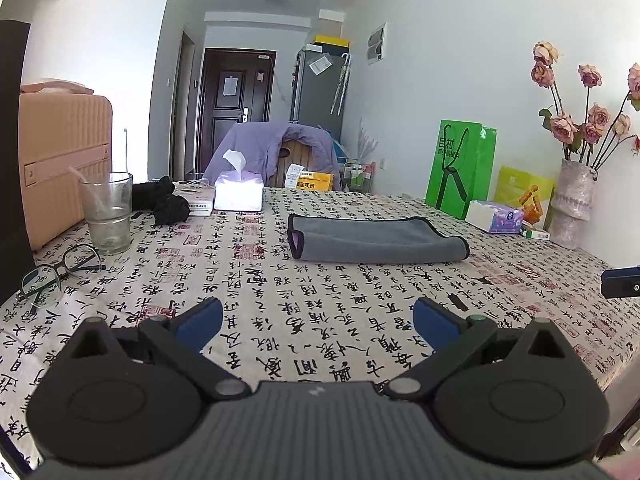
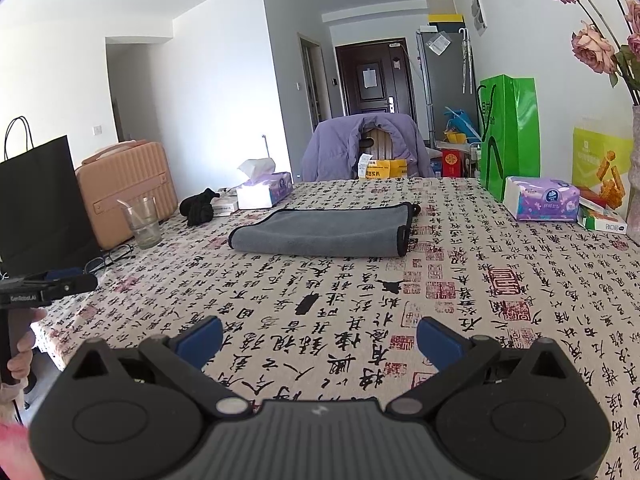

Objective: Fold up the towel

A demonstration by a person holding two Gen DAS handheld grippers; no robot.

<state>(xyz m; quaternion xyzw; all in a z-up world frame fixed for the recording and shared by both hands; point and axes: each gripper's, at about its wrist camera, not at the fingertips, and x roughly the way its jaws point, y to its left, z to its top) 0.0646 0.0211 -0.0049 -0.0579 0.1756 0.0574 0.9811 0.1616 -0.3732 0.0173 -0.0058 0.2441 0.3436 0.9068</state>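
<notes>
A grey towel (image 1: pixel 372 238) with black edging lies folded into a flat rectangle on the table, past the middle; it also shows in the right wrist view (image 2: pixel 324 232). My left gripper (image 1: pixel 318 320) is open and empty, low over the near part of the table, well short of the towel. My right gripper (image 2: pixel 319 338) is open and empty, also near the front edge and apart from the towel. The left gripper's tip shows at the left of the right wrist view (image 2: pixel 60 282); the right gripper's tip shows at the right edge of the left wrist view (image 1: pixel 622 286).
The tablecloth (image 1: pixel 320 288) has black calligraphy print. A glass (image 1: pixel 108 212), eyeglasses (image 1: pixel 56 276), black cloth (image 1: pixel 166 200) and tissue box (image 1: pixel 239 194) stand at the left. A green bag (image 1: pixel 460 168), tissue pack (image 1: pixel 496 216) and flower vase (image 1: pixel 572 204) stand at the right. A chair (image 1: pixel 276 152) stands behind.
</notes>
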